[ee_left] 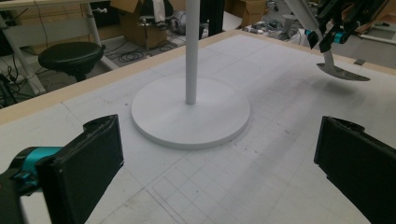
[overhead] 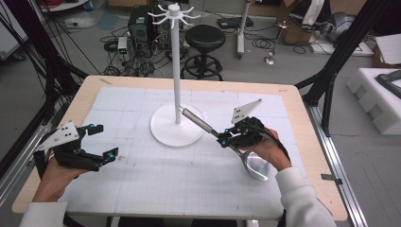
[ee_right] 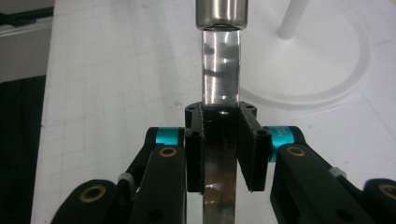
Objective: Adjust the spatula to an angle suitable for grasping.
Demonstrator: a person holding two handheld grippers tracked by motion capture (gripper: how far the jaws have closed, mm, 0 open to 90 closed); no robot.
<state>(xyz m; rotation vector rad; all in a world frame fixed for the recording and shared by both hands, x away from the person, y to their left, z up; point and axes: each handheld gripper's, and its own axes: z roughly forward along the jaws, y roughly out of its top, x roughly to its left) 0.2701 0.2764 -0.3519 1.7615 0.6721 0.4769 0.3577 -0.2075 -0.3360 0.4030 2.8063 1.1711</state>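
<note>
Steel shone along the ladle (overhead: 222, 142), which the right gripper (overhead: 226, 138) had clamped by its flat shank — both pads pressed tight against the metal in the right gripper view (ee_right: 219, 135). Its bowl hung clear of the white mat (overhead: 142, 184) below the person's right hand (overhead: 270, 152), while the handle slanted up toward the pole of the white hook stand (overhead: 177, 71), ending just above the stand's round base. The left gripper (overhead: 101, 142) hovered well apart at the mat's left side, its 2 jaws spread wide on nothing.
</note>
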